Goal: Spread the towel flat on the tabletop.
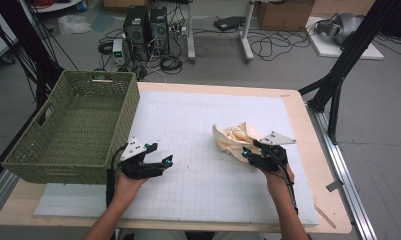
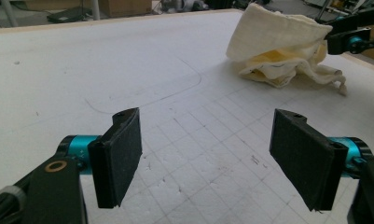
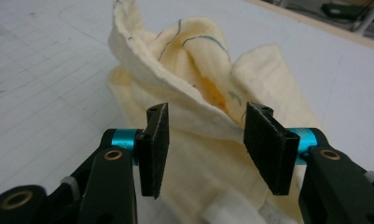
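Soft limp cloth [image 3: 198,116] bunched between right hand-held gripper [image 3: 205,140] jaws, half open, nothing pinched; grab raised folded edge

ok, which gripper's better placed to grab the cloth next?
Right. The right gripper has its open jaws straddling a fold of the cream cloth; the left gripper sits open over bare mat, well apart from it.

Light wood table [image 1: 308,150] w/ a big white foam sheet [image 1: 198,125] covering most of the top, faint grid lines on it. Green wicker basket [image 1: 78,125] sits at the sheet's left edge, partly over the table's edge. Crumpled cream cloth [image 1: 235,137] lies on the sheet, well right of the basket, nearer the sheet's right side.
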A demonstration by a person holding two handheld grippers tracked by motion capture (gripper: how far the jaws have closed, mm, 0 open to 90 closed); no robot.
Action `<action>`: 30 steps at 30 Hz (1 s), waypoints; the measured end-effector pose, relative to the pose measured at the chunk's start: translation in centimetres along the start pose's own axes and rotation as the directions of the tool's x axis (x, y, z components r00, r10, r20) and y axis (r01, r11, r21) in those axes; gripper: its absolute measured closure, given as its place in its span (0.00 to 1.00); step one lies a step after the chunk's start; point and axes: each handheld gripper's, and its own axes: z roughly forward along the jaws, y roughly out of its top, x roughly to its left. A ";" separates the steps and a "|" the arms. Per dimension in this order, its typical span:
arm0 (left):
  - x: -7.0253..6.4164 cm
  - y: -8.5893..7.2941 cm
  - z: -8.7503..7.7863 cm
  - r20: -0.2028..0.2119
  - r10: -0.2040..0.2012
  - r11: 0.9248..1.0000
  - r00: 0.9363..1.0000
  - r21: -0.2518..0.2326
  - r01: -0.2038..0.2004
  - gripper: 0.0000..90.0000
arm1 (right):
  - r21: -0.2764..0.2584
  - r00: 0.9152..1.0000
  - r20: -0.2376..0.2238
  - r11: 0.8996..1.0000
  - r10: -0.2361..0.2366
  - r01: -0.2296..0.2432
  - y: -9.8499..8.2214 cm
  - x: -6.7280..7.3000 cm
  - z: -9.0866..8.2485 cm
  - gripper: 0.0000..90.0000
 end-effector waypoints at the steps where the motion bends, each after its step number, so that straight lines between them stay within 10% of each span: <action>1: 0.0 0.0 0.0 0.000 -0.001 1.000 1.000 -0.002 0.001 0.28 | -0.001 1.000 0.013 1.000 -0.003 0.003 0.1 -0.1 0.3 0.55; 13: 0.2 0.1 -0.1 -0.004 -0.009 1.000 1.000 -0.007 0.009 0.28 | -0.012 1.000 -0.017 1.000 -0.008 0.008 0.9 -0.8 1.5 0.58; 18: 0.4 0.0 0.0 -0.008 -0.012 1.000 1.000 -0.003 0.012 0.28 | 0.045 0.995 -0.098 0.999 0.025 -0.021 0.6 -0.6 2.4 0.88; 24: 0.7 0.1 -0.4 -0.017 -0.021 1.000 1.000 -0.013 0.021 0.28 | 0.017 0.974 -0.227 1.000 0.018 -0.015 0.5 1.3 1.8 0.94; 30: 0.9 0.2 -0.6 -0.026 -0.032 0.999 0.999 -0.027 0.031 0.29 | -0.026 0.934 -0.356 1.000 -0.007 -0.002 -0.2 4.4 0.7 0.95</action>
